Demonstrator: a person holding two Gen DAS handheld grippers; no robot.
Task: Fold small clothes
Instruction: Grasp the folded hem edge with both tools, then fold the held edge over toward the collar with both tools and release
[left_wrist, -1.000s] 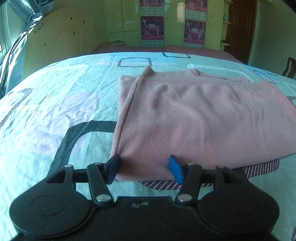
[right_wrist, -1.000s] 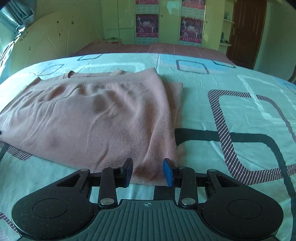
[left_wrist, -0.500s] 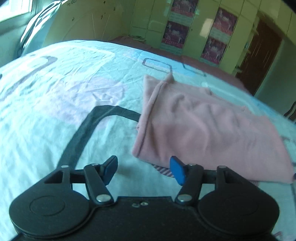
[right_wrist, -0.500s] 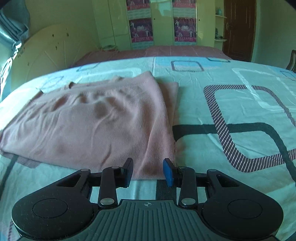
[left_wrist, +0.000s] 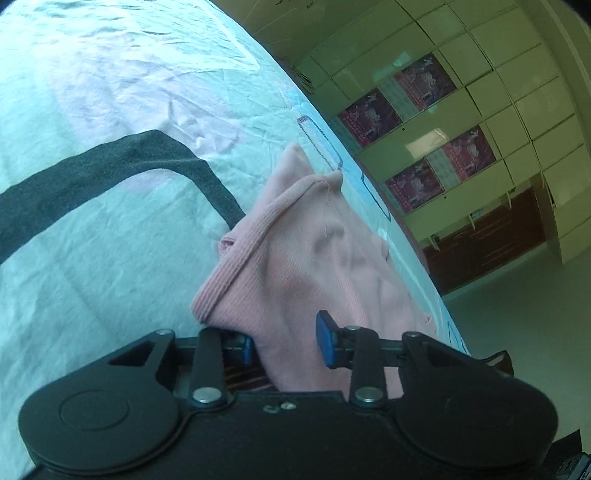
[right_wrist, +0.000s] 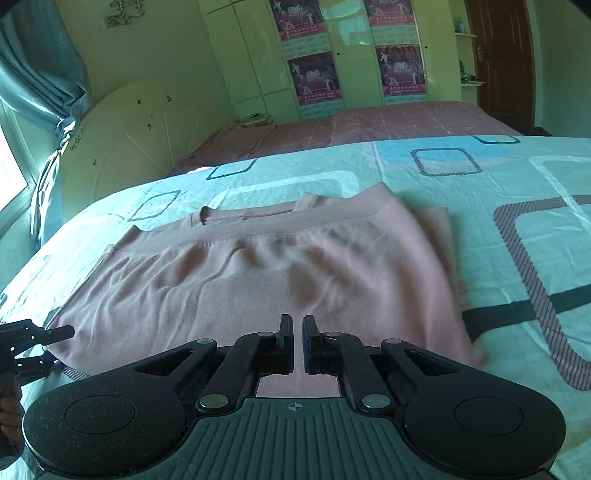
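A pink knit garment (right_wrist: 280, 266) lies folded on the patterned bed sheet (right_wrist: 498, 177). In the left wrist view the garment (left_wrist: 314, 258) has its near left corner between my left gripper's (left_wrist: 284, 345) blue fingers, which stand apart; the camera is tilted. My right gripper (right_wrist: 298, 343) is over the garment's near edge with its fingers almost touching; I cannot see cloth pinched between them. My left gripper also shows at the far left of the right wrist view (right_wrist: 33, 339), at the garment's left corner.
The bed sheet (left_wrist: 92, 221) spreads wide to the left of the garment. A second bed with a maroon cover (right_wrist: 369, 125) lies beyond. A rounded headboard (right_wrist: 140, 122), a wardrobe with posters (right_wrist: 314, 74) and a brown door (right_wrist: 502, 62) stand behind.
My left gripper has rolled and moved in on the garment's left corner, which now sits between its fingers. My right gripper has closed from open and shifted left over the near edge.
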